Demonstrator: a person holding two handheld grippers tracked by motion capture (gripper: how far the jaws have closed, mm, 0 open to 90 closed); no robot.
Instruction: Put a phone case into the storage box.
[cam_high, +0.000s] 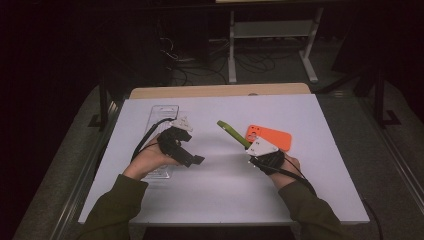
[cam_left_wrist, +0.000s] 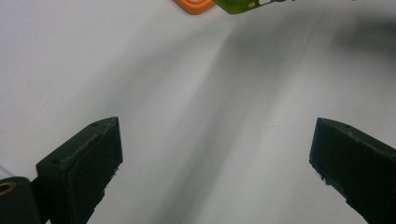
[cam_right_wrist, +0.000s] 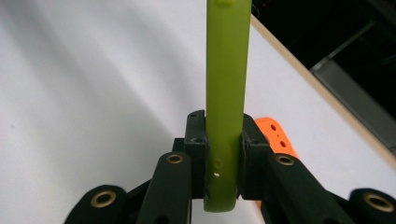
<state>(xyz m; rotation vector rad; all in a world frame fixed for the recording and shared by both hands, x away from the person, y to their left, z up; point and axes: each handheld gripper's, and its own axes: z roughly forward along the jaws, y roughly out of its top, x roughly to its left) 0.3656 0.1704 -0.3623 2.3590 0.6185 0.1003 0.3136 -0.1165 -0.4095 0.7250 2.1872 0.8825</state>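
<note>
A white table (cam_high: 220, 190) took up most of the high view, with a strip of bare wood (cam_high: 220, 90) along its far edge. On its left part lay a long clear plastic tray (cam_high: 163, 111), its near end reaching under the person's left hand. To the right of the middle an orange phone case (cam_high: 274, 138) lay flat on the white top; in the left gripper view its rounded corner (cam_left_wrist: 194, 6) sat at the top edge, and in the right gripper view a piece of it (cam_right_wrist: 275, 135) showed behind the jaws.

The left gripper (cam_high: 192, 160) hung low above the tray's near end, pointing toward the middle of the table. Its jaws stood wide apart with only bare white table between them, and nothing was held.

The right gripper (cam_high: 250, 148) sat just in front of the orange case. Its jaws were clamped on the near end of a green phone case (cam_high: 233, 133), which stood edge-on and slanted up and away to the left, lifted off the table. In the right gripper view the green case (cam_right_wrist: 226, 84) rose straight up between the two pads, gripped on both sides, and its far end (cam_left_wrist: 243, 5) was in the left gripper view beside the orange corner
</note>
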